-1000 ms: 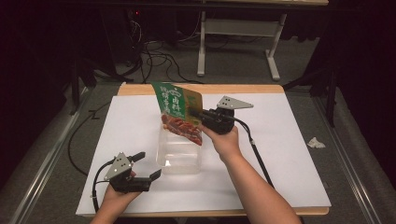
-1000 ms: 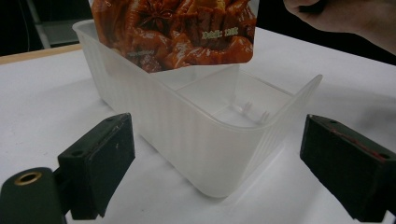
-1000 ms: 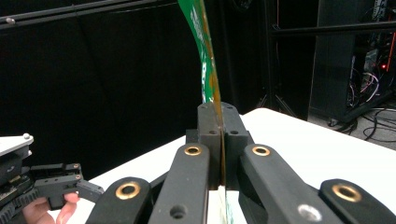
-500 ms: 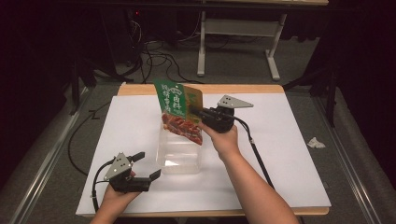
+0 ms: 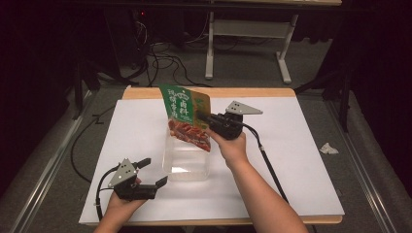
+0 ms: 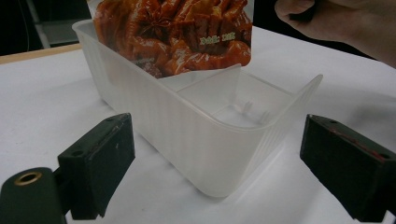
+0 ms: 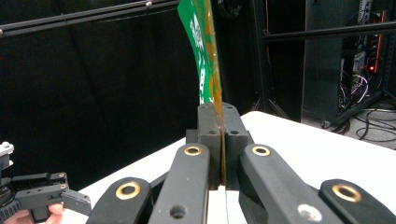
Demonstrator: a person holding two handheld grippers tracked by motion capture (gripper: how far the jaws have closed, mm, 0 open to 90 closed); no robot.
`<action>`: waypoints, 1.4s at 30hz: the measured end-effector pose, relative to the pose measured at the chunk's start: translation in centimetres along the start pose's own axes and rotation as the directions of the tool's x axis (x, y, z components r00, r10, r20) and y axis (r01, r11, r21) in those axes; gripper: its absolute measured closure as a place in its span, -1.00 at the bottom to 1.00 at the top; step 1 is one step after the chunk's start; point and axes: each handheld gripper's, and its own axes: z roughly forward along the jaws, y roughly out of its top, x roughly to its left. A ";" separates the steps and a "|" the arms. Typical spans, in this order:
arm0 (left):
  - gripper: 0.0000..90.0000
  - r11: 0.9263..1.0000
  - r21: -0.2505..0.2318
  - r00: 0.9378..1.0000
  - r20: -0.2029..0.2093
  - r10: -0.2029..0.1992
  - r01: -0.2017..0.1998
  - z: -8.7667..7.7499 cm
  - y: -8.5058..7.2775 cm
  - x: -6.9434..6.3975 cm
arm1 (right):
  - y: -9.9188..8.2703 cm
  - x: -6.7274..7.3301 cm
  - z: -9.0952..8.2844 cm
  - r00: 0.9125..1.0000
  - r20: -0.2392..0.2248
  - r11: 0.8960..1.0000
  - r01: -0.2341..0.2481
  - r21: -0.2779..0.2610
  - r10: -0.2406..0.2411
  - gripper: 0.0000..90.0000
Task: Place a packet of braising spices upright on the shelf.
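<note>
A green and red snack pouch (image 5: 187,116) hangs upright over the far end of a clear plastic container (image 5: 187,162) on the white table cover. My right gripper (image 5: 203,116) is shut on the pouch's right edge, which the right gripper view shows pinched between the jaws (image 7: 217,119) with the green pouch (image 7: 201,56) rising above. In the left gripper view the pouch (image 6: 173,32) dips behind the far wall of the container (image 6: 210,140). My left gripper (image 5: 151,171) rests on the table just left of the container's near end, open, and its jaws (image 6: 217,135) flank the near corner without touching.
The white cover (image 5: 296,145) spreads over a wooden table. A crumpled white scrap (image 5: 329,148) lies off the table's right side. Cables and a metal table frame (image 5: 245,43) stand on the floor behind. The left gripper (image 7: 42,196) is at the lower left of the right gripper view.
</note>
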 end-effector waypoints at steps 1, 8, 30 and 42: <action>-0.76 1.000 0.000 1.000 0.000 0.000 0.000 0.0 0.0 0.0 | 0.0 0.0 0.0 1.000 0.000 1.000 0.000 0.000 0.000 1.00; -0.76 1.000 -0.001 1.000 0.001 0.001 -0.001 0.0 0.0 0.0 | -0.7 -0.3 0.0 0.999 0.015 0.999 -0.037 -0.007 0.037 1.00; -0.76 1.000 0.000 1.000 0.002 0.002 -0.002 0.0 0.0 0.0 | -2.6 -0.2 0.6 0.999 0.032 1.000 -0.009 0.019 0.008 1.00; -0.76 1.000 -0.001 1.000 0.000 0.002 -0.002 0.1 0.0 0.0 | -3.5 -0.7 0.1 0.999 0.034 1.000 -0.015 0.019 0.014 1.00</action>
